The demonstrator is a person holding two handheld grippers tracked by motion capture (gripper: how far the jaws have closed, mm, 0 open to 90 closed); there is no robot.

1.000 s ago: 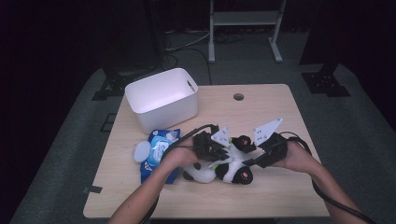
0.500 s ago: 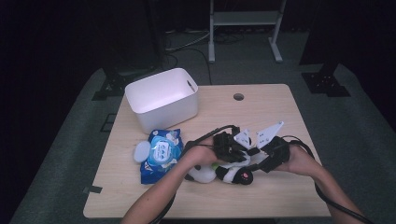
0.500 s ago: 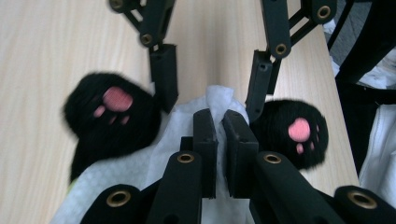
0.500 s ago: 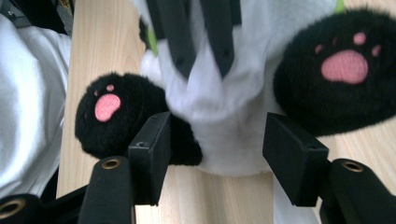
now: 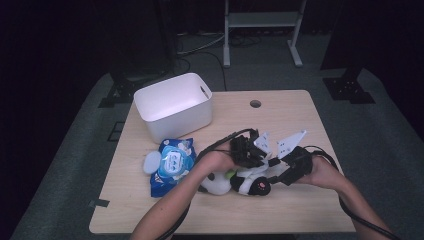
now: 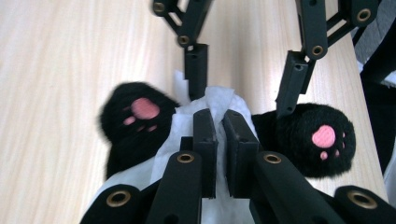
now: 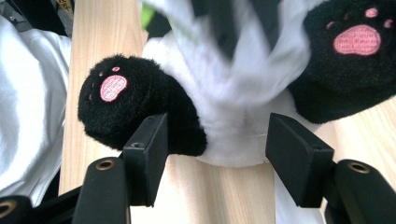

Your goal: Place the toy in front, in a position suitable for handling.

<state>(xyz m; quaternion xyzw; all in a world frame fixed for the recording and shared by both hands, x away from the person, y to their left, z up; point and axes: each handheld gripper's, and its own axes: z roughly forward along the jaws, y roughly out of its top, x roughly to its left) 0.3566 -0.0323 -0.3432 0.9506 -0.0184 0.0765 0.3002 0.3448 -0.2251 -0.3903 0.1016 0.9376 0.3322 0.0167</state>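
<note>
A black-and-white panda plush [image 5: 220, 184] lies on its back on the wooden table [image 5: 300, 115]. My left gripper [image 5: 250, 159] points down at it, shut on a white wipe [image 6: 219, 100] that rests on the plush's belly between its two black paws [image 6: 135, 114]. From the right, my right gripper [image 5: 274, 175] stands open around the lower white belly [image 7: 233, 140], beside one black leg [image 7: 126, 105]. Its jaws have just been opening, and its pads [image 7: 299, 158] stand apart from the fur.
A white bin [image 5: 172, 105] stands at the back left of the table. A blue pack of wipes [image 5: 172, 162] with a round white lid [image 5: 151, 162] beside it lies left of the plush. The table's front edge is near both forearms.
My left gripper has moved to the right over the plush with the wipe in it. The right gripper has stayed in place.
</note>
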